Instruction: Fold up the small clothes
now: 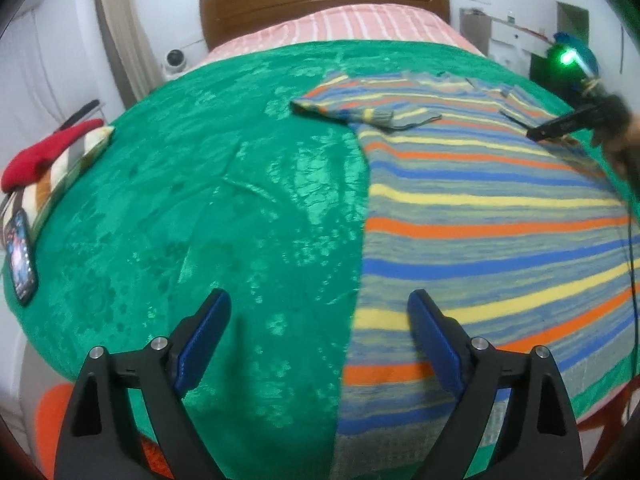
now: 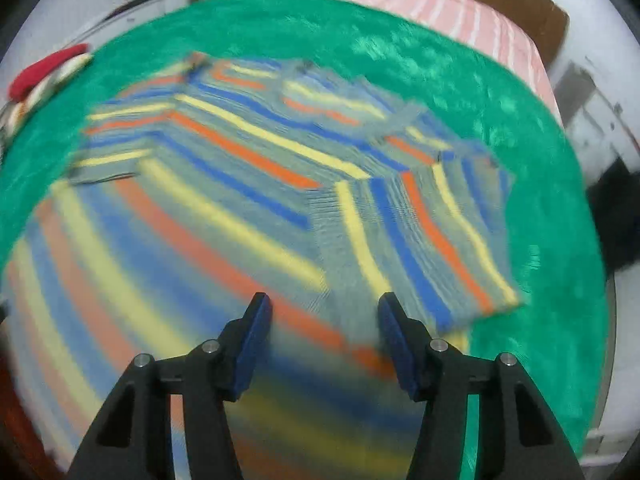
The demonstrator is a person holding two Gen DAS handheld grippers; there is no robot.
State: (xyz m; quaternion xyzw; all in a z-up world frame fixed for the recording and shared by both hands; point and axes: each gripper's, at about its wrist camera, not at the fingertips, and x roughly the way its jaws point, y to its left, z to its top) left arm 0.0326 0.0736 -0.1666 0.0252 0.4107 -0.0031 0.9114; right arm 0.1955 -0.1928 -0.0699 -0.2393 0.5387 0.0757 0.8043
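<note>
Striped shirt (image 1: 480, 208) spread flat on green bedspread (image 1: 180, 208), occupying the right half in the left wrist view, with its left sleeve (image 1: 360, 114) folded in across the chest at the far end. Left gripper (image 1: 320, 312) spread wide, nothing between its blue pads, hovering over the shirt's near left edge. Right gripper (image 2: 326, 304) parted, nothing gripped, above the shirt body just beside the folded-over right sleeve (image 2: 432, 236) (right wrist view blurred, so contact with the cloth cannot be told). Folded clothes (image 1: 52, 156) and a phone (image 1: 20, 256) at the bedspread's left edge.
</note>
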